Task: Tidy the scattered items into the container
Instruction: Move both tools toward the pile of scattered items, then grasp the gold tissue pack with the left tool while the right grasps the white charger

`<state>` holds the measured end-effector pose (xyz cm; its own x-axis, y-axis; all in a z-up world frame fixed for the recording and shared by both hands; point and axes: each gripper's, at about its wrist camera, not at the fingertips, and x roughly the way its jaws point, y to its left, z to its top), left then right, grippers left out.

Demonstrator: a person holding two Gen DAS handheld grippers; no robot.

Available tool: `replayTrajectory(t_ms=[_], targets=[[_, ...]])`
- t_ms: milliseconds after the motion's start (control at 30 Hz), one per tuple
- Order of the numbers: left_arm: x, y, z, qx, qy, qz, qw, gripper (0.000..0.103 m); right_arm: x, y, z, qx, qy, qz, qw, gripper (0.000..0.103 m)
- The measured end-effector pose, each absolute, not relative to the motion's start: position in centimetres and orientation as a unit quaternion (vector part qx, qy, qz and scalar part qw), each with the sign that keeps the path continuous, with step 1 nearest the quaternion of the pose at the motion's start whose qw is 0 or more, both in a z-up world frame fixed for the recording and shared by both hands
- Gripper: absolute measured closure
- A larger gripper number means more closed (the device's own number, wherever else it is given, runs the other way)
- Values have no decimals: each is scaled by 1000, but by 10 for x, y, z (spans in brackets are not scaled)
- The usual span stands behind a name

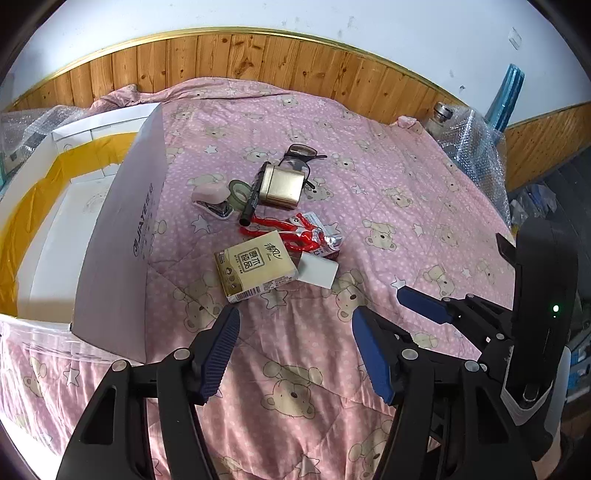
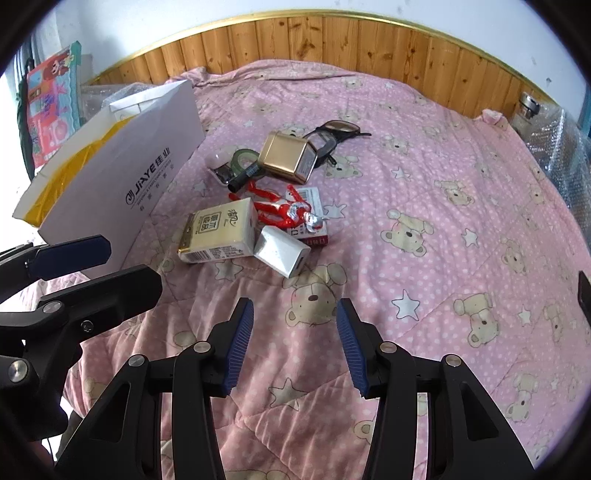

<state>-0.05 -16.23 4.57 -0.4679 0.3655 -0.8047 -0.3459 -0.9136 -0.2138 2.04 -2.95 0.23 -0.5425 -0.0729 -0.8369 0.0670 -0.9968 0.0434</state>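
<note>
A pile of small items lies on the pink bear-print bedspread (image 1: 388, 192) (image 2: 424, 192): a tissue pack (image 1: 255, 267) (image 2: 218, 230), a white charger block (image 1: 318, 272) (image 2: 282, 251), a red and silver toy figure (image 1: 295, 230) (image 2: 288, 214), a gold box (image 1: 282, 186) (image 2: 286, 157), glasses (image 1: 301, 155) (image 2: 336, 133), a black marker (image 1: 253, 197) (image 2: 245, 175), a tape roll (image 1: 238, 192) (image 2: 242, 157) and a pink stapler (image 1: 212, 197) (image 2: 218, 166). The white box (image 1: 122, 229) (image 2: 122, 173) stands left of them. My left gripper (image 1: 291, 350) and right gripper (image 2: 293, 345) hover open and empty, short of the pile.
A wooden headboard (image 1: 258, 55) (image 2: 332, 33) runs behind the bed. Bubble-wrapped things and a bottle (image 1: 443, 110) (image 2: 528, 101) sit at the far right corner. The box has a yellow lining (image 1: 44, 188) and smaller white boxes inside. The right gripper's body (image 1: 535, 314) shows at the left view's right edge.
</note>
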Motion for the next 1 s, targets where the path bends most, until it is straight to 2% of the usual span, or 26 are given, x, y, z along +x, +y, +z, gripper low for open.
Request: replayTrajectory(t_ms=[200, 633, 933, 1000], targets=[[-26, -167, 26, -492, -27, 847, 200, 38, 4, -31, -13, 493, 1, -869, 43, 53], [-86, -156, -24, -531, -6, 827, 184, 38, -40, -20, -43, 517, -15, -854, 58, 53], [-105, -169, -29, -526, -39, 829, 185, 39, -58, 2, -51, 510, -93, -847, 119, 50], [-106, -166, -29, -519, -33, 830, 199, 38, -58, 5, -51, 503, -99, -848, 131, 45]])
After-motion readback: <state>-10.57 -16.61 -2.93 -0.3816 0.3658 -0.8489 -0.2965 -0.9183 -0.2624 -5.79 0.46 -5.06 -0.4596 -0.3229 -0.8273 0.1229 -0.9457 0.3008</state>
